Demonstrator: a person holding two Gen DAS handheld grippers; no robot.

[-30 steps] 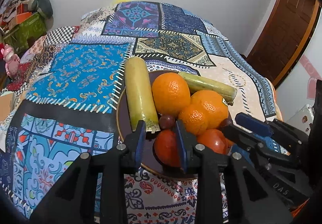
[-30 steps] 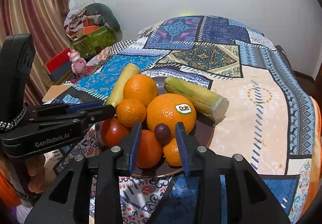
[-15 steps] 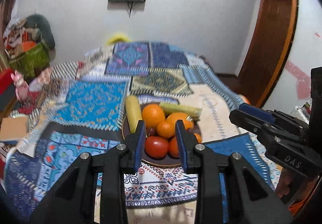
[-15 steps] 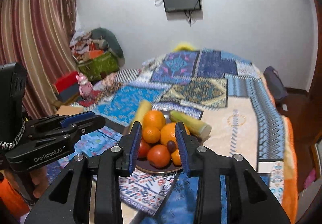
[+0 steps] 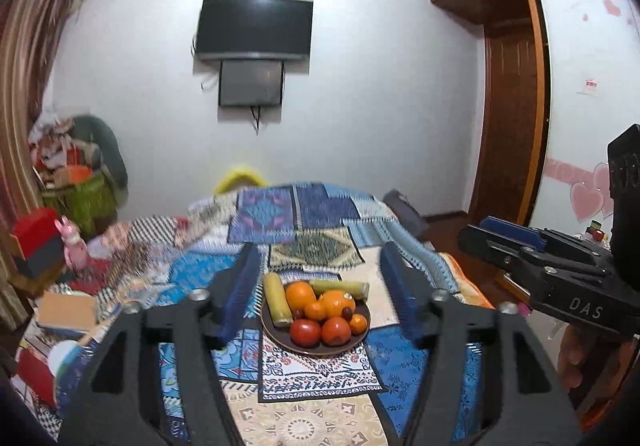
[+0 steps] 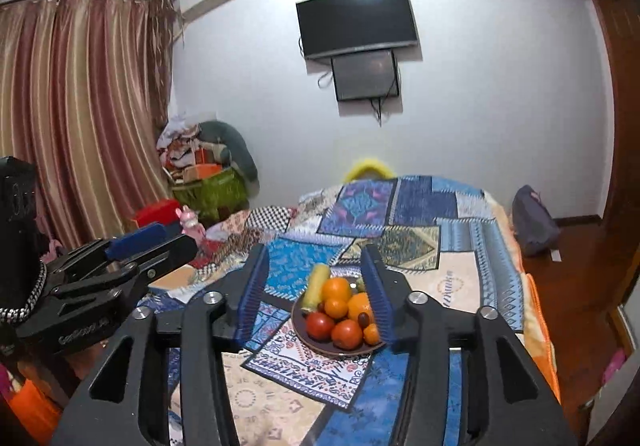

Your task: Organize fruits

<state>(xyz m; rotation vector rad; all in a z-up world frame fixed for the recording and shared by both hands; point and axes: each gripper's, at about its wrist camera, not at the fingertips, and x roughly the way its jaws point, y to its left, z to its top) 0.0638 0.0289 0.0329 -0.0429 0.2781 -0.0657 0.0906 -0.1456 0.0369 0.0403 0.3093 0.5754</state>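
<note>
Covering most of both views, a patchwork bedspread (image 5: 320,242) lies over the bed, and a dark plate (image 5: 280,338) rests on it near the foot end. Piled on the plate are two pale green-yellow stalks (image 5: 276,300), possibly sugarcane though the view is too small to confirm, several oranges (image 5: 300,296), two red tomatoes (image 5: 306,332) and small dark round fruits (image 5: 347,312). The left gripper (image 5: 320,294) stands well back from the plate; its jaws have just been opening and stand moderately wide, nothing between them. The right gripper (image 6: 316,292) is likewise clear of the plate, its jaws also just opening, narrower and empty. A television (image 6: 357,19) hangs on the far wall.
</note>
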